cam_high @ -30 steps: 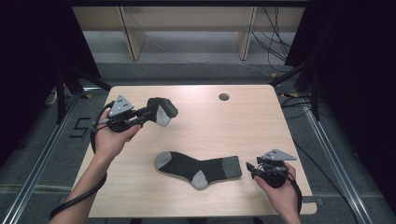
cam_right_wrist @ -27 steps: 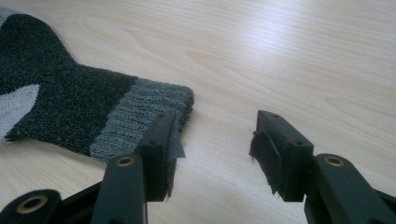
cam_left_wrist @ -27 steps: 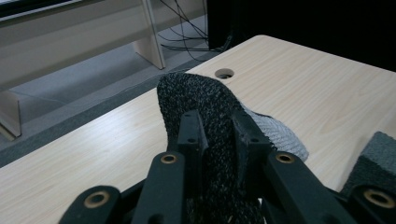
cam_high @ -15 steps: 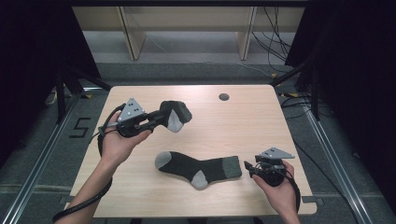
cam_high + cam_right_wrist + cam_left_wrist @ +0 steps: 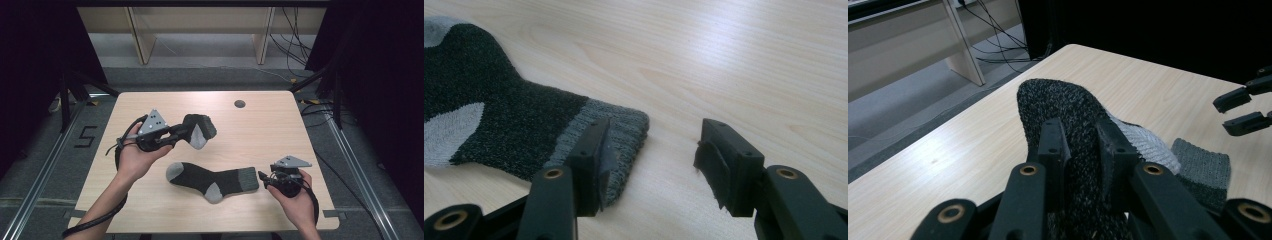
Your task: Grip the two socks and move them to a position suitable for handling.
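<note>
Our left gripper (image 5: 181,132) clamps a bunched dark sock (image 5: 198,130), its lower part hidden behind our jaws. Our right gripper (image 5: 651,160), jaws wide and just opening, straddles the flat sock (image 5: 499,125)'s grey cuff, toe cut off upper left.

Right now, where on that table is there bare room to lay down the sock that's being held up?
The far right of the table is bare, between the small dark hole and the right edge. The far left corner is free too. The near middle is crowded: the flat sock lies there, with the right gripper at its cuff and the left gripper holding the lifted sock above.
</note>
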Demonstrator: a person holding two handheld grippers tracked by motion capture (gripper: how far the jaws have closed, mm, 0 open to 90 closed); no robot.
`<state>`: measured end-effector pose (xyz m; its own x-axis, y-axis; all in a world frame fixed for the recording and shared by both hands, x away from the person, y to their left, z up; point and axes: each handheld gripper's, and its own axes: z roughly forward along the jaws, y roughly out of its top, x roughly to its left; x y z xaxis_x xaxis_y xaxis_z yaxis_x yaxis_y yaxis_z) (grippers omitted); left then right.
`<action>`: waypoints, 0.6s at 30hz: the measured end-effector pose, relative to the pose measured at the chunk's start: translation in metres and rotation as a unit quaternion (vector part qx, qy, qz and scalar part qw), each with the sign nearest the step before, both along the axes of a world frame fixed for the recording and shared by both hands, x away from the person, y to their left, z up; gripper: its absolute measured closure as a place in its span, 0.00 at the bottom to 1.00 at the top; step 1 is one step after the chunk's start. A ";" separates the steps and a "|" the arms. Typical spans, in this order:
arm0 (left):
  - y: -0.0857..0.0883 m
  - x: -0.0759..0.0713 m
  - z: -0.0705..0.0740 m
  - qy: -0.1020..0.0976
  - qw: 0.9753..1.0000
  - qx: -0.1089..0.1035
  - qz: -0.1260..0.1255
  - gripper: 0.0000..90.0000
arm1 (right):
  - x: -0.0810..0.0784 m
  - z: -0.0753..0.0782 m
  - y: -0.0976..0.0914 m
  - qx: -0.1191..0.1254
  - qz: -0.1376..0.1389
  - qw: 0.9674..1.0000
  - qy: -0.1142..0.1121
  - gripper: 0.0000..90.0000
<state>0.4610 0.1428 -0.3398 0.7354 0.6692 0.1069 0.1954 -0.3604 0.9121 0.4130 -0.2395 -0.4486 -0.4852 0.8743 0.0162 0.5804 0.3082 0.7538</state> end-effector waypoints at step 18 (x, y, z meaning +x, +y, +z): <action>-0.019 -0.007 -0.005 0.004 0.999 0.010 -0.043 0.83 | 0.004 0.005 -0.002 0.004 0.001 1.000 -0.004 0.52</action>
